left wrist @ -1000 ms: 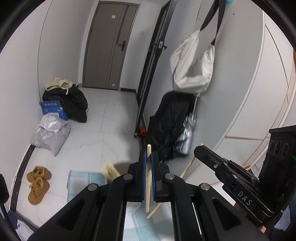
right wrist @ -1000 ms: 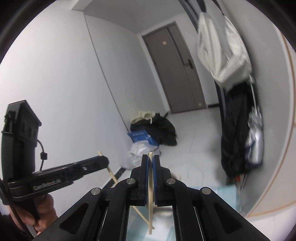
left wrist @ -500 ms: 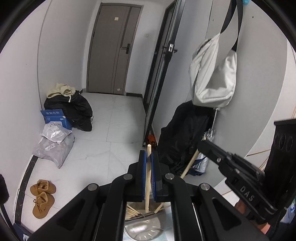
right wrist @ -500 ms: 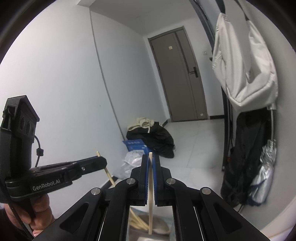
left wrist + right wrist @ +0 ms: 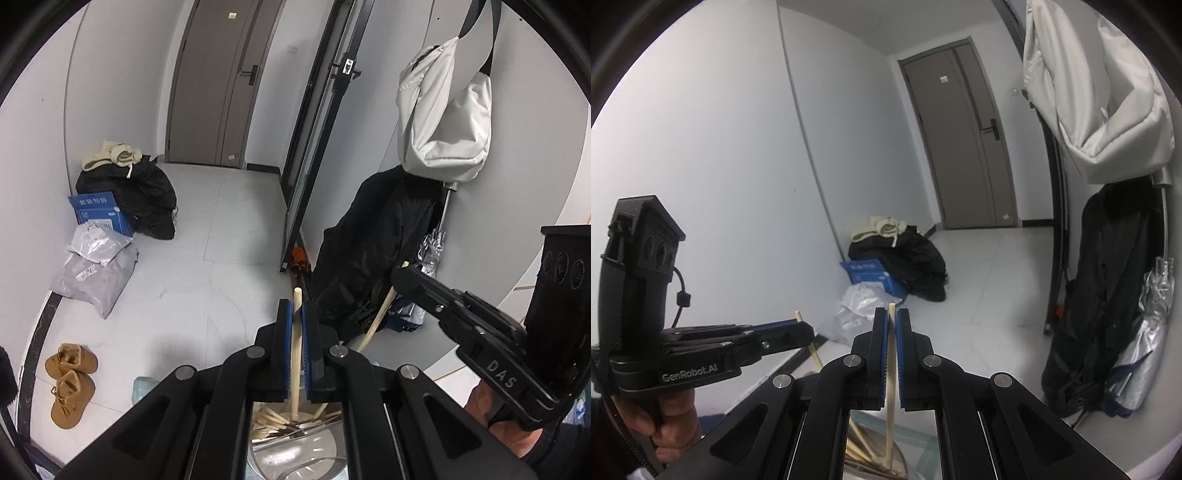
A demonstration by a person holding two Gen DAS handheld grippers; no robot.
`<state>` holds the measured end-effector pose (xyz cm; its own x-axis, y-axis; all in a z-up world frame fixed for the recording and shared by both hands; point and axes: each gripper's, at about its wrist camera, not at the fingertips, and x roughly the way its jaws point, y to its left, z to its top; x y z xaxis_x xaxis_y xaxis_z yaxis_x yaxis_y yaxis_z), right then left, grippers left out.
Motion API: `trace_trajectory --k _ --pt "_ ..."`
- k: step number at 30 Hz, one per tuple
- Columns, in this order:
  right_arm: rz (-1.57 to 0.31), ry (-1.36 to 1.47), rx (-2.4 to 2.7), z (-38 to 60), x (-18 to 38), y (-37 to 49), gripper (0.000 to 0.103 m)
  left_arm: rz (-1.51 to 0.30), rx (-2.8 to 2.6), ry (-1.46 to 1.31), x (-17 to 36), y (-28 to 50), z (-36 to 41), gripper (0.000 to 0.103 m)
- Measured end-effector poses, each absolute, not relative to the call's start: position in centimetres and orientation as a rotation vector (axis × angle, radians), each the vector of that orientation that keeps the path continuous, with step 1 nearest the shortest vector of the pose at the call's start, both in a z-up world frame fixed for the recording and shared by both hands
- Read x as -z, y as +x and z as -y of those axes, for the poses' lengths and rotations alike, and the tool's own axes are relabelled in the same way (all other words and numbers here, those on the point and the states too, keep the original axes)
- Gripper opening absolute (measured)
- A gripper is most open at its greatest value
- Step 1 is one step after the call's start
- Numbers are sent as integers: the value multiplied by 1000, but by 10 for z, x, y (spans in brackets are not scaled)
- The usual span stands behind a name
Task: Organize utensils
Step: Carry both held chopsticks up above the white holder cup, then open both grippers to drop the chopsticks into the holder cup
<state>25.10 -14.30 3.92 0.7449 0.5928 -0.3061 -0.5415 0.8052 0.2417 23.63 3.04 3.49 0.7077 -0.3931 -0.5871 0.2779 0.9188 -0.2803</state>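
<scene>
My left gripper (image 5: 295, 308) is shut on a pale wooden chopstick (image 5: 294, 369) that hangs almost upright. Its lower end dips into a round metal holder (image 5: 295, 456) with several more chopsticks (image 5: 269, 421) inside. My right gripper (image 5: 892, 314) is shut on a second chopstick (image 5: 891, 398), which also points down over the holder (image 5: 899, 461). In the left wrist view the right gripper (image 5: 400, 275) sits to the right with its chopstick (image 5: 378, 321) slanting toward the holder. In the right wrist view the left gripper (image 5: 809, 332) is at the left, a hand (image 5: 665, 424) on its handle.
A pale checked cloth (image 5: 142, 384) lies under the holder. On the floor are tan shoes (image 5: 70, 384), grey parcels (image 5: 96, 269), a blue box (image 5: 98, 212) and dark clothing (image 5: 147, 199). A white bag (image 5: 447, 122), black coat (image 5: 369, 251) and umbrella (image 5: 1145, 350) hang at right.
Both grippers have moved forward and down with their chopsticks still held. The metal holder with its chopsticks has come into view beneath them and now looks larger.
</scene>
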Motion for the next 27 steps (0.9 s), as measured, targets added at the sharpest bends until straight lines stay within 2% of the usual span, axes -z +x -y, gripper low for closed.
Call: trace_trajectory --k 9,27 --pt "-404 43 -661 132 -26 241 4 -691 390 -167 -25 229 -29 1" --pt "-458 35 -676 130 -8 225 4 -716 378 -117 -4 212 -20 1"
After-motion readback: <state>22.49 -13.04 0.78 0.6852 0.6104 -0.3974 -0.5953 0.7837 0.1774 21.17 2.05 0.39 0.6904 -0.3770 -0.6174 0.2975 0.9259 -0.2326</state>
